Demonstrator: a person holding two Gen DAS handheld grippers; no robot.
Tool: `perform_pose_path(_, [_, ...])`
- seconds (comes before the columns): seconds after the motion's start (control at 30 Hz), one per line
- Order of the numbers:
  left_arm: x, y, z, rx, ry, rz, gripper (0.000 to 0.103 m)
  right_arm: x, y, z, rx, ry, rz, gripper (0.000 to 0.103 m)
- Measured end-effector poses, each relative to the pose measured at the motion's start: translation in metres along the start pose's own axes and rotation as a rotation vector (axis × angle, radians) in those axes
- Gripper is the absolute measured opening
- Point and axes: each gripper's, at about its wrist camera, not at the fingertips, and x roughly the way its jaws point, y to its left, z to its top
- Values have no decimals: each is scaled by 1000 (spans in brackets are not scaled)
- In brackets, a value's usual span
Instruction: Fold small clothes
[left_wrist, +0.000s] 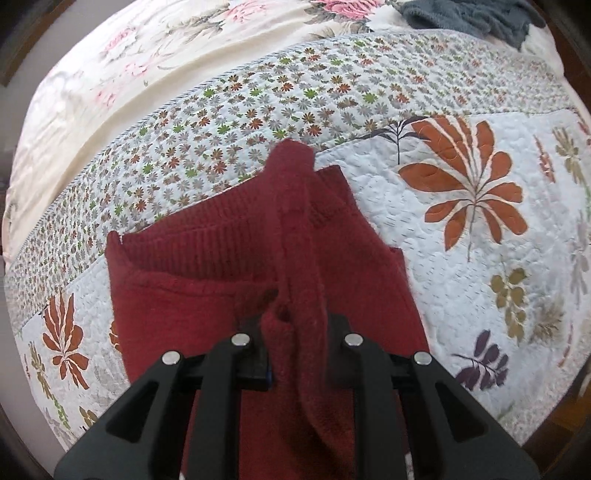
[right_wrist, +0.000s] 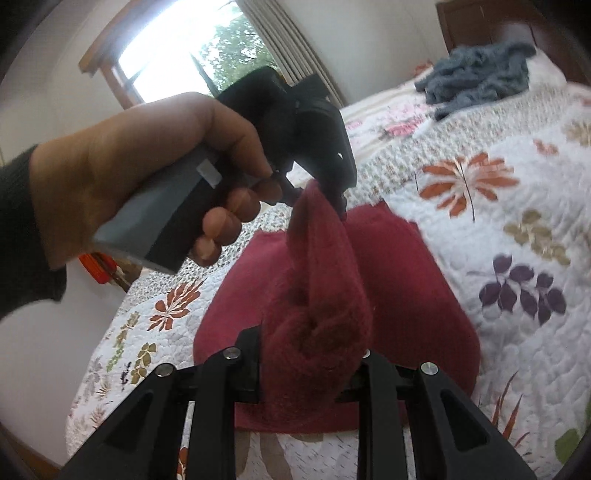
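Left wrist view: red knit garment (left_wrist: 207, 295) lies flat on the floral quilt (left_wrist: 461, 236), ribbed hem toward 12 o'clock; one strip of it is lifted and runs from the camera up to a raised peak at 12 o'clock.
Right wrist view: same garment (right_wrist: 406, 280) spread on the quilt (right_wrist: 517, 229), a lifted ridge of cloth stretched between both tools.
Step in hand (judgement): carrying a raised edge or sleeve across the body of the garment to make a fold.
Doing it well (judgement): keep both ends level and the strip lightly taut; bring it over the flat part so edges line up; lower both ends together; release only once cloth rests flat, to avoid a twisted crease.
Left gripper (right_wrist: 338, 201): closed to a narrow pinch on the far end of the lifted cloth, at 12 o'clock of the ridge; held by a person's hand (right_wrist: 147, 166). In its own view (left_wrist: 295, 339) red fabric fills the gap between the fingers.
Right gripper (right_wrist: 310, 350): fingers clamped on a bunched wad of the same cloth, near end.
Grey garment (right_wrist: 476, 74): heaped well apart at 1 o'clock, untouched.
Risk (judgement): bunched wad may drop unevenly.
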Motion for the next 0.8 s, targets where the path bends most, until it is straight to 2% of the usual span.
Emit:
perform_pose_path(0.23, [11, -21, 4, 10, -33, 77, 15, 3, -27, -4, 61, 25, 64, 23])
perform_pose_path(0.5, [15, -38, 2, -10, -63, 100, 15, 1, -41, -5, 124, 50, 106, 23])
perform_pose_path(0.7, [20, -36, 3, -53, -84, 79, 16, 1, -48, -8, 152, 65, 121, 23])
perform_pose_path(0.8, [21, -38, 4, -52, -122, 41, 26, 4, -53, -10, 170, 85, 126, 25])
